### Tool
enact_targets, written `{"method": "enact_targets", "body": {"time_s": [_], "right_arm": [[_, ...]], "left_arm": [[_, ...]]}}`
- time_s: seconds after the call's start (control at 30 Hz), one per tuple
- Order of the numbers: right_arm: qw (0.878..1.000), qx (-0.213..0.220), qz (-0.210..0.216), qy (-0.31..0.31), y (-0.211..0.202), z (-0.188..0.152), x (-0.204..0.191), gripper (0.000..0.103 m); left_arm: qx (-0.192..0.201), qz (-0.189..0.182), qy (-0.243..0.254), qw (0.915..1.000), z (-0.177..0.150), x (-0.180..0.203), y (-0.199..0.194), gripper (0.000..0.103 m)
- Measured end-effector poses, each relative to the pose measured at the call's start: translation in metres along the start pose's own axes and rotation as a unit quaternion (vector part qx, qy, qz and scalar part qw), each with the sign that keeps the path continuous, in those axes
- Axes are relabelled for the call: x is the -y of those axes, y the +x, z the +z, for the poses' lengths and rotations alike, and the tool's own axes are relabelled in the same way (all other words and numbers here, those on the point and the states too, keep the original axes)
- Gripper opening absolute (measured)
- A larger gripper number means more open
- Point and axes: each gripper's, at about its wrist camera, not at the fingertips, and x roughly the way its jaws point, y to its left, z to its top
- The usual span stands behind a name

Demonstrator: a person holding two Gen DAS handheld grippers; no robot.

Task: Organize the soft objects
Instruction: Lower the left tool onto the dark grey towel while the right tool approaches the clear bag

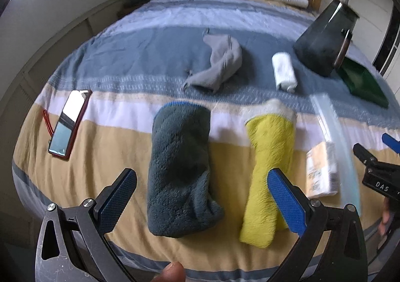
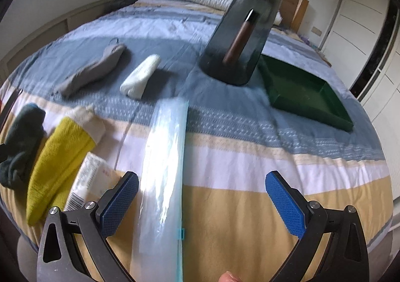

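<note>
Currently Both Claws Apart Above the Bed

Both claws were spread wide and gripped nothing. The left claw hovered over the near edge of the striped bed, with the dark teal fleece roll lying between its fingers and the yellow towel roll just beside its right finger. A grey cloth and a white rolled cloth lay farther up on the blue stripe, apart from each other. A phone lay at the left. The right claw hung over a clear plastic bag stretched lengthwise between its fingers. A tissue pack lay beside the yellow roll. A dark container stood next to a green tray.
</note>
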Motion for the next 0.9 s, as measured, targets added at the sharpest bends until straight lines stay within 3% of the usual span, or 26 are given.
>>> {"method": "enact_targets", "body": {"time_s": [0.17,0.47,0.9], "right_arm": [[1.000,-0.022,0.018,-0.010,0.020,-0.005,-0.002,0.103],[0.998,-0.053,0.024,-0.026,0.048,-0.005,-0.005,0.103],[0.995,-0.081,0.049,-0.039,0.080,-0.003,-0.024,0.099]], "left_arm": [[-0.035,0.013,-0.024,0.9990,0.000,-0.015,0.027,0.102],[-0.089,0.039,-0.004,0.9953,0.000,-0.013,0.070,0.102],[-0.117,0.030,-0.007,0.9926,0.004,-0.022,0.092,0.102]]}}
